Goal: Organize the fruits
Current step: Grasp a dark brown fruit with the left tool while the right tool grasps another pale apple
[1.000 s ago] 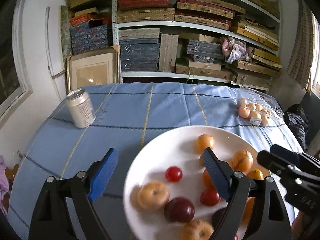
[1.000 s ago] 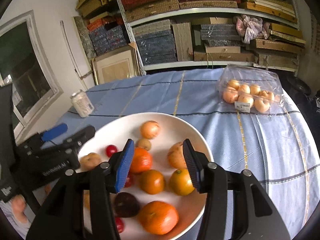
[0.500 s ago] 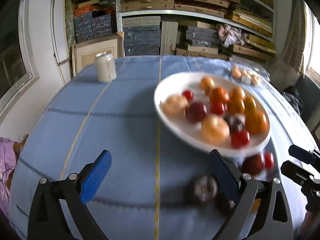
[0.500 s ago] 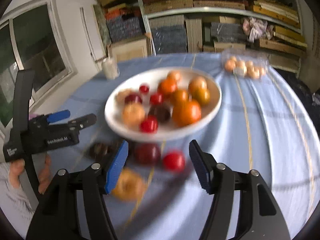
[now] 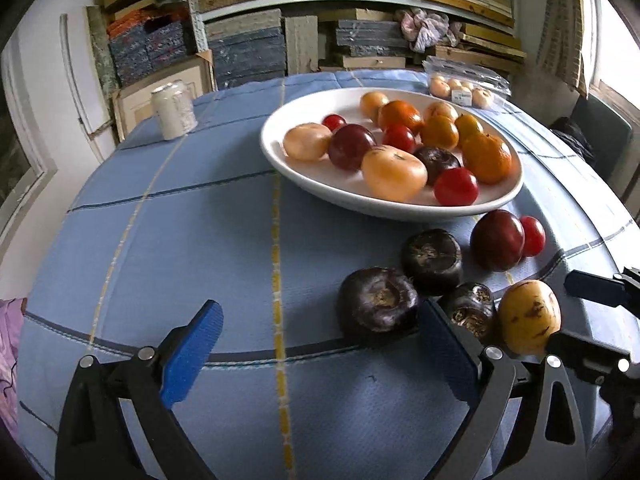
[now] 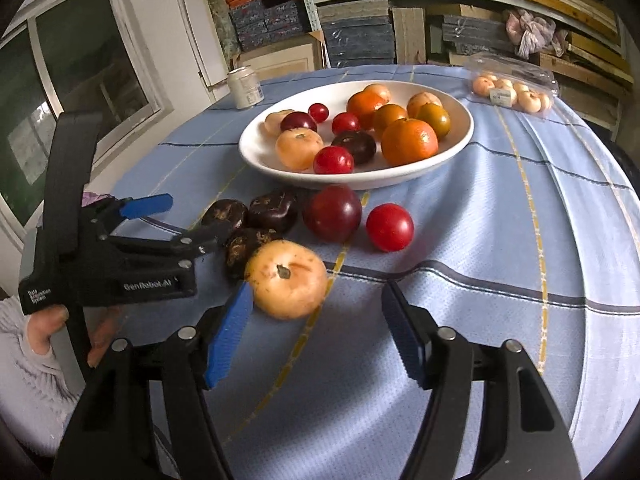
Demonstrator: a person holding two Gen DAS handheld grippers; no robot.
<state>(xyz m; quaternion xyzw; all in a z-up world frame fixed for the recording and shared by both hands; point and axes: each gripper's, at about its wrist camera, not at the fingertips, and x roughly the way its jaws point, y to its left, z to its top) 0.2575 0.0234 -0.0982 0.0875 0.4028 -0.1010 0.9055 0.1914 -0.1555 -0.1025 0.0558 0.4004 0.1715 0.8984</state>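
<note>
A white plate (image 5: 280, 156) (image 6: 256, 156) holds several oranges, red tomatoes, pale persimmons and dark fruits. In front of it on the blue cloth lie three dark water chestnuts (image 5: 378, 306) (image 6: 274, 210), a dark red plum (image 5: 497, 239) (image 6: 332, 213), a red tomato (image 5: 533, 236) (image 6: 389, 227) and a yellow persimmon (image 5: 528, 317) (image 6: 287, 278). My left gripper (image 5: 316, 344) is open and empty, near the closest chestnut. My right gripper (image 6: 318, 332) is open and empty, just before the yellow persimmon.
A drink can (image 5: 174, 110) (image 6: 245, 87) stands at the table's far left. A clear plastic pack of small fruits (image 5: 464, 88) (image 6: 512, 88) lies at the far right. Shelves of stacked boxes stand behind the table. A window is at the left.
Both grippers have drawn back from above the plate toward the near table edge. The loose fruits in front of the plate have come into view and now lie still.
</note>
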